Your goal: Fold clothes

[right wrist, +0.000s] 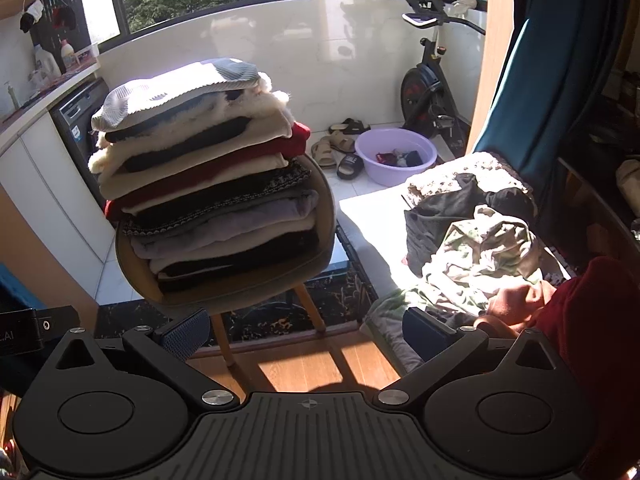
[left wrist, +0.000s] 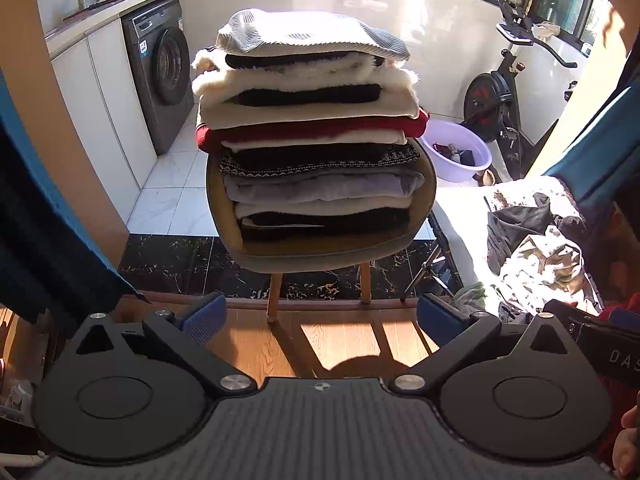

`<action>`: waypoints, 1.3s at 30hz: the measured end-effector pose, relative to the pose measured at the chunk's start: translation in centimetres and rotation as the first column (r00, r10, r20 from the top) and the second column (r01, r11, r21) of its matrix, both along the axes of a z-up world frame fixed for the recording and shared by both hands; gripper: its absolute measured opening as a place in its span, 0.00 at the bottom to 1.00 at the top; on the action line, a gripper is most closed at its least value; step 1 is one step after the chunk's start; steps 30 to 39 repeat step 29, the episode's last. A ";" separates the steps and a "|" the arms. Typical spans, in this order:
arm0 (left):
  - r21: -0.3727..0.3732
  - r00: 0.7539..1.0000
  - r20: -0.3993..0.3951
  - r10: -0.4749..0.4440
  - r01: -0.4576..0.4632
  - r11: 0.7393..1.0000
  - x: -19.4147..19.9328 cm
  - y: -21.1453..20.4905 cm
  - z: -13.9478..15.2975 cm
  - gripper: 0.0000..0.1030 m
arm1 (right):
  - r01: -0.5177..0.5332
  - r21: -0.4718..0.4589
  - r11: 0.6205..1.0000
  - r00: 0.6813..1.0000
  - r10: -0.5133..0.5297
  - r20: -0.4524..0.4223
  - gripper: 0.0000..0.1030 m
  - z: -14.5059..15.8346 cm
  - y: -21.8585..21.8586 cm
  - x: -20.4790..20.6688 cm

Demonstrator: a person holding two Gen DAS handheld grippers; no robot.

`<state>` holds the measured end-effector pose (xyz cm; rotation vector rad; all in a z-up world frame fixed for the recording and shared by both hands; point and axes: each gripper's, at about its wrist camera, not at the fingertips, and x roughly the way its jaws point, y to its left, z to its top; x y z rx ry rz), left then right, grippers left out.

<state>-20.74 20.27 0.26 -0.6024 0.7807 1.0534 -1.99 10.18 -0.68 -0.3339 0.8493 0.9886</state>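
A tall stack of folded clothes sits on a round chair; it also shows in the right wrist view on the chair. A heap of unfolded clothes lies on a white surface at the right, also in the right wrist view. My left gripper is open and empty, in front of the chair over the wooden floor. My right gripper is open and empty, its right finger near the edge of the heap.
A washing machine stands at the left under a counter. A purple basin with small items, slippers and an exercise bike are on the tiled floor behind. A teal curtain hangs at the right.
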 end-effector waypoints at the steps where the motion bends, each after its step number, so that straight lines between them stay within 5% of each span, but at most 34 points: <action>1: 0.007 1.000 -0.004 0.000 0.000 1.000 0.1 -0.4 0.1 1.00 | -0.004 0.003 1.000 1.000 0.004 -0.001 0.99 0.0 -0.3 0.1; 39: 0.013 1.000 0.025 -0.008 0.008 1.000 -0.6 -2.2 0.7 1.00 | -0.027 0.009 1.000 0.999 0.027 0.020 0.99 0.8 -2.5 -1.2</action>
